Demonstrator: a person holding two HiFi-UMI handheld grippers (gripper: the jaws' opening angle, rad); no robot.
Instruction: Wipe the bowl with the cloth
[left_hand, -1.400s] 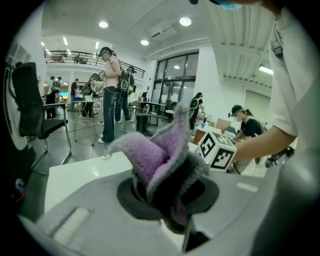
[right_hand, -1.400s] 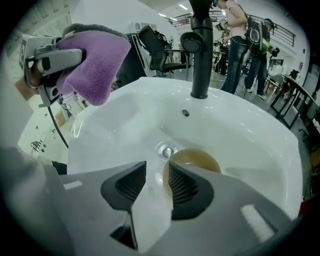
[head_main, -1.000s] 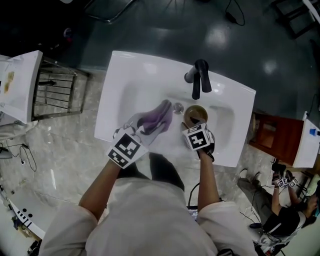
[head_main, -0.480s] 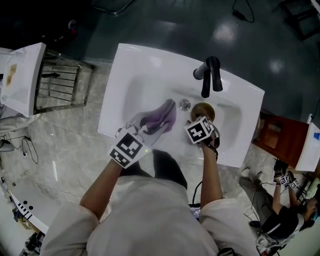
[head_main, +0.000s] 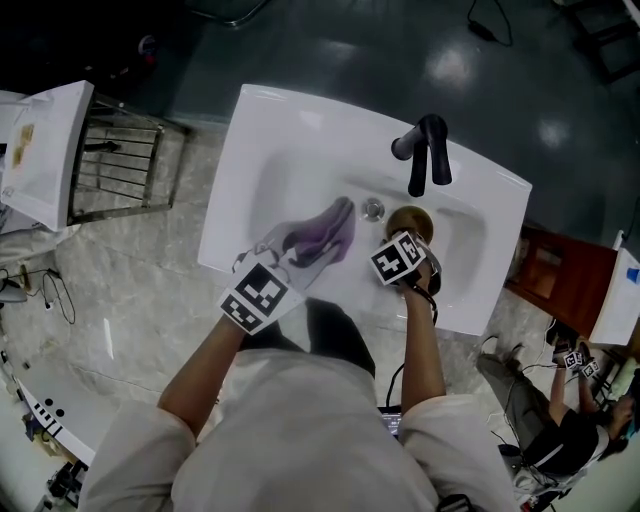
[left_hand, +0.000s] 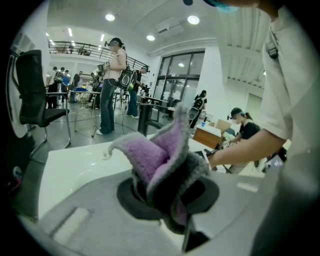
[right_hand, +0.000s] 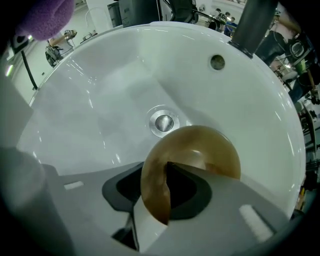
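Bowl (right_hand: 200, 150) sits in the sink (head_main: 262, 135) by the drain (right_hand: 163, 122). The right tool (right_hand: 162, 197) is closing on its thin rim, so it could slip and drop. Left tool (left_hand: 172, 192) holds the cloth (left_hand: 150, 157) tight.

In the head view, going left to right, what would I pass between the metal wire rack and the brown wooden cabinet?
metal wire rack → purple-grey cloth → round metal drain → translucent brown bowl → brown wooden cabinet
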